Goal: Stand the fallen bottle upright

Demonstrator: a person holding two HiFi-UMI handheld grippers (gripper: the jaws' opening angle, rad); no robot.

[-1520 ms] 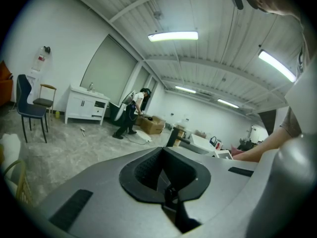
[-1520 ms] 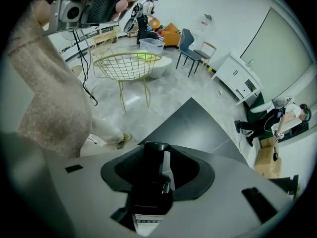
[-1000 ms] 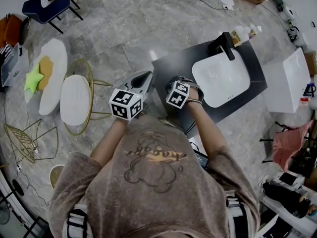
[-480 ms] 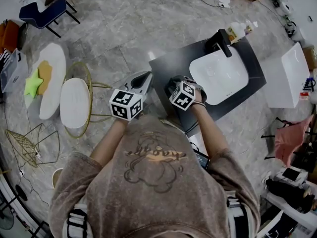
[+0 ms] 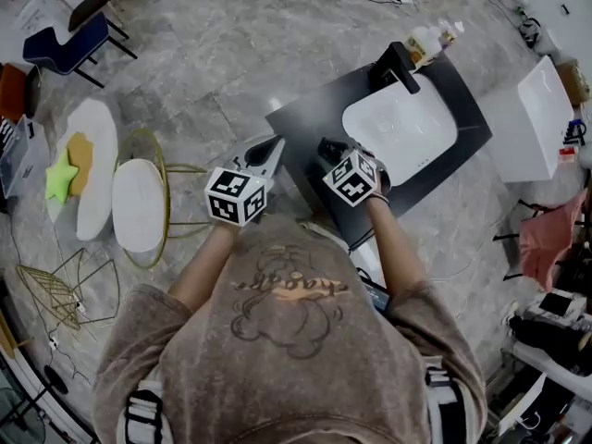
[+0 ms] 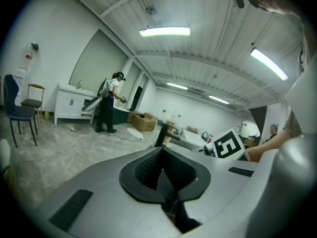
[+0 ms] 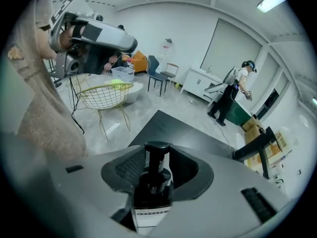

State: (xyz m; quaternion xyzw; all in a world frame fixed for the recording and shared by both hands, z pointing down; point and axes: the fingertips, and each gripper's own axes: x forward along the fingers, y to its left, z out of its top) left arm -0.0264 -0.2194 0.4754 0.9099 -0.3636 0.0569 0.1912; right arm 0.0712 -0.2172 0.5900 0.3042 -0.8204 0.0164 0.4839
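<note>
Right gripper view, my right tongs [image 7: 158, 151]: the jaws stand partway apart and are clamped on the bottle, with one dark pad on each side of it.
Right gripper view, bottle [image 7: 150, 185]: dark body, black cap, pale label at the end nearest the camera. It lies along my jaws with the cap pointing away from me.
Right gripper view, beyond the cap: the black counter [image 7: 171, 128], with the black faucet [image 7: 258, 144] off to the right and a gold wire table [image 7: 105, 95] to the left.
Right gripper view, far back: a person [image 7: 233, 90] stands near a white cabinet [image 7: 198, 83].
Left gripper view, my left tongs [image 6: 162, 155]: the jaws are drawn together to a thin seam, with nothing between them.
Left gripper view, right of my jaws: the marker cube [image 6: 229, 144] of my right tongs.
Head view, left tongs: they sit at the counter's left edge and point away from my body.
Head view, right tongs: they are over the near left part of the counter, just left of the white basin [image 5: 400, 132].
Head view, bottle: a small dark shape juts from the right jaws. It is likely the cap, though it is too small here for me to be sure.
Head view, back of the counter: the faucet stands behind the basin, with a few pale containers [image 5: 427, 38] beside it.
Head view, far left: a round white side table [image 5: 139, 197] with a gold frame stands well apart from the counter.
</note>
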